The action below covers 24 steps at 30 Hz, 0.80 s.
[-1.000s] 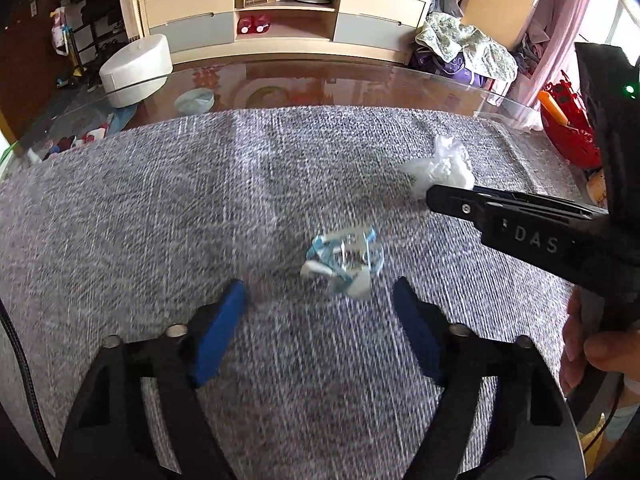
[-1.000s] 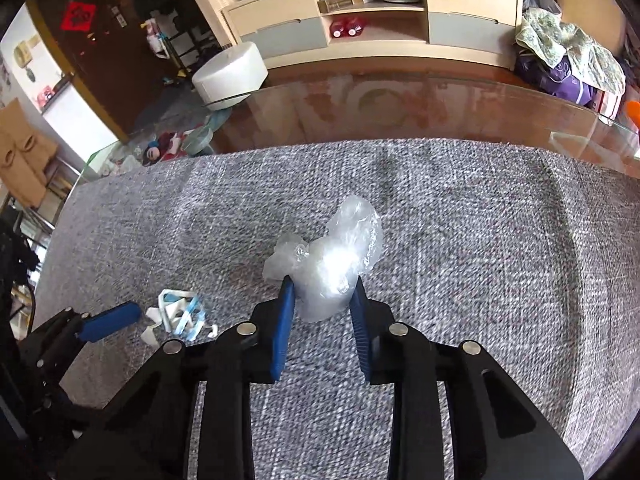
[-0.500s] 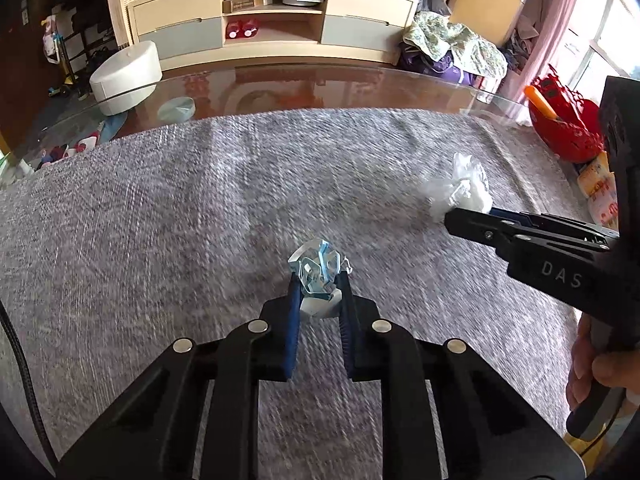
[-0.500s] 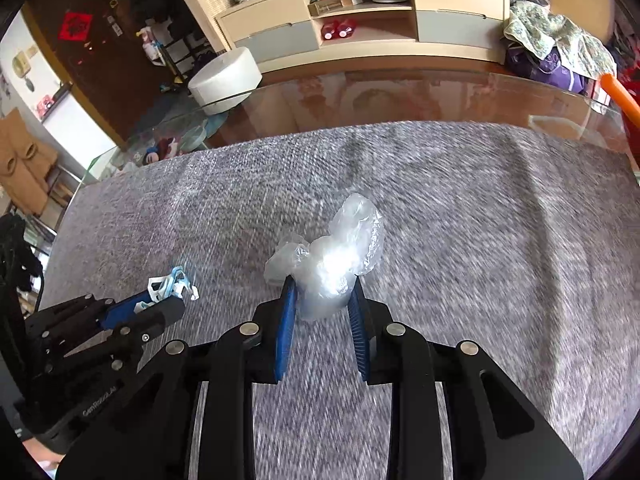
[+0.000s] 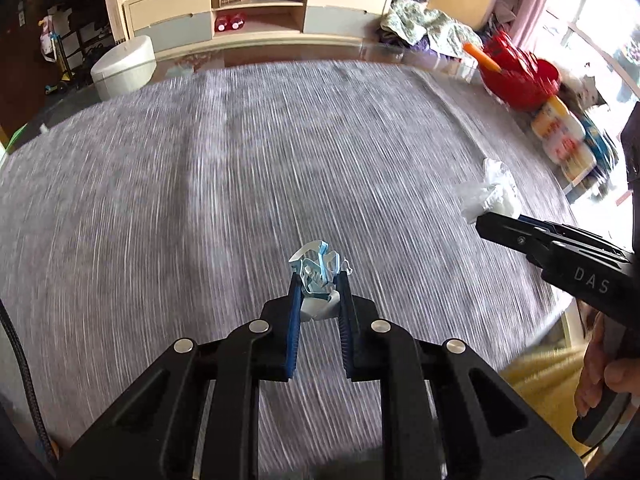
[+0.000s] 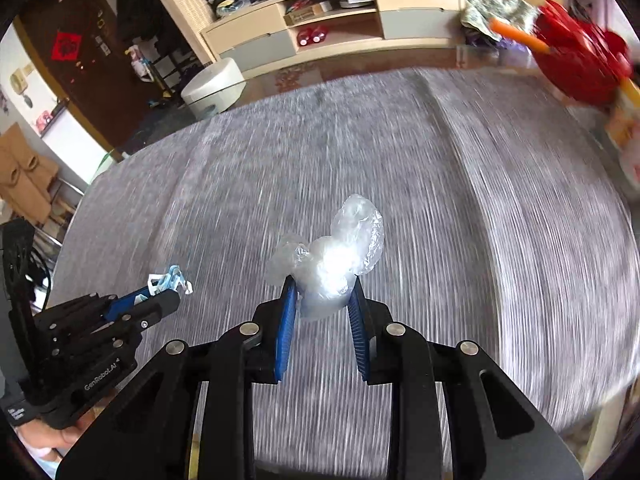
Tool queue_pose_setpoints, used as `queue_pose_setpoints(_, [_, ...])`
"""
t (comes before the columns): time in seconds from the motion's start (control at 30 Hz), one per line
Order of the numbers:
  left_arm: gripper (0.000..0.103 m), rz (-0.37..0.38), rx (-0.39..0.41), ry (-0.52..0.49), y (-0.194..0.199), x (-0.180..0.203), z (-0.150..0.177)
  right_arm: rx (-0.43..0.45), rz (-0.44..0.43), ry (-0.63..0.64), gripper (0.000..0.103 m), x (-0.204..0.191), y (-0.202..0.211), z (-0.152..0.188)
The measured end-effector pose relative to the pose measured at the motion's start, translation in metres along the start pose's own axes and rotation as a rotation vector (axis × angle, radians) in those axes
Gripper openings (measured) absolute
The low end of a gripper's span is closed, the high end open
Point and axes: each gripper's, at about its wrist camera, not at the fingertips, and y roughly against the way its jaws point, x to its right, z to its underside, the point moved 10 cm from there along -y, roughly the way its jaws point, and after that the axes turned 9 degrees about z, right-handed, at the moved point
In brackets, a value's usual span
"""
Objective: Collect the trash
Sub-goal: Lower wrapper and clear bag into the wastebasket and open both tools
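My left gripper is shut on a crumpled blue-and-white wrapper, held just above the grey woven tablecloth. My right gripper is shut on a wad of clear plastic film, which bulges up past its blue pads. In the left wrist view the right gripper enters from the right with the plastic wad at its tip. From the right wrist camera, the left gripper shows at lower left with the wrapper in its tip. The cloth is streaked with motion blur.
A red basket and packaged goods stand at the table's right edge. Beyond the far glass edge are a white round stool and a low wooden cabinet. A hand grips the right tool's handle.
The left gripper closed on the wrapper and lifted it off the cloth. Both grippers, each with its piece of trash, have swept across the table toward the right edge.
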Motion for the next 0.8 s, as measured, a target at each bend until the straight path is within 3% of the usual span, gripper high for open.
queue_pose_setpoints(0.2, [0.015,0.011,0.003,0.016,0.027,0.017,0.048,-0.004,0.007,0.007,0.027,0.006,0.026,0.048])
queue_pose_setpoints(0.43, [0.015,0.012,0.006,0.021,0.049,0.032,0.094,0.021,-0.008,0.052,0.027,-0.013,0.052,0.078])
queue_pose_setpoints(0.8, [0.015,0.024,-0.009,0.064,0.052,0.038,0.169,-0.029,-0.002,0.086,0.027,-0.016,0.056,0.137])
